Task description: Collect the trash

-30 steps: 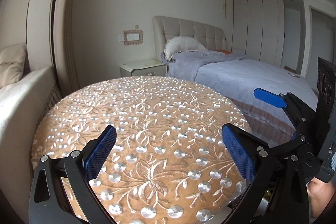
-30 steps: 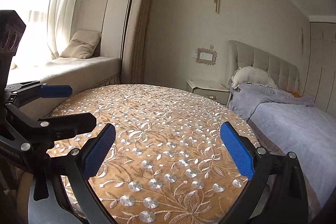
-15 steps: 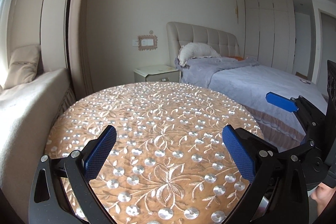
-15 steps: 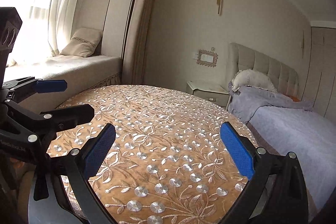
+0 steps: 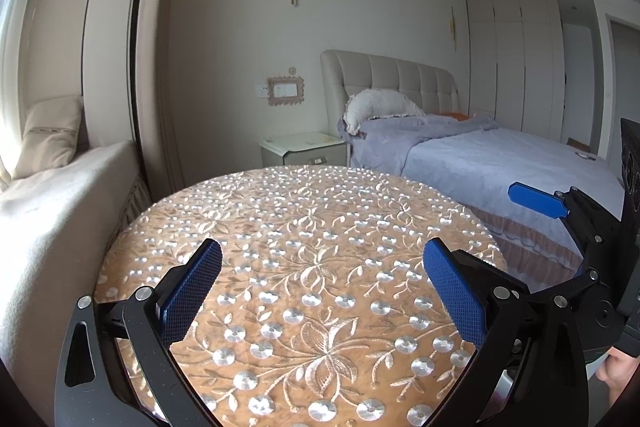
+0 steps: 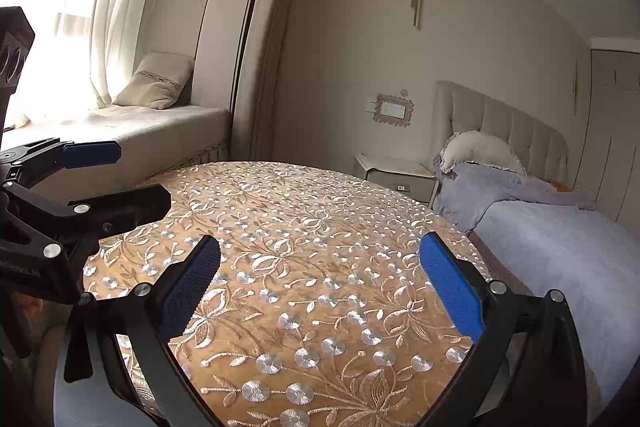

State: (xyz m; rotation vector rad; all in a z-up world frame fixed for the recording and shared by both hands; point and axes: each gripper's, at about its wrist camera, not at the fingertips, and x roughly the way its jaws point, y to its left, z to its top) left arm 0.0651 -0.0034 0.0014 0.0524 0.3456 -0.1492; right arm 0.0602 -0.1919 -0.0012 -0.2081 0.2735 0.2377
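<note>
No trash shows in either view. A round table (image 5: 304,211) under an orange cloth with silver floral embroidery fills the lower half of both views, and its top (image 6: 312,211) is bare. My left gripper (image 5: 320,259) hovers open over the table's near side, with nothing between its blue pads. My right gripper (image 6: 320,251) is open and empty too, just to the right of the left one. One right blue pad (image 5: 536,205) shows at the left wrist view's right edge. One left pad (image 6: 90,153) shows at the right wrist view's left edge.
A bed (image 5: 500,163) with a grey-blue cover stands right of the table, and a white nightstand (image 5: 304,147) sits beyond the table's far edge. A cushioned window seat (image 6: 132,127) with a pillow (image 5: 48,135) runs along the left. A hand (image 5: 618,367) is at the bottom right.
Both views have tilted up and drawn back a little, so the table sits lower and more wall shows. Both grippers have stayed open and empty.
</note>
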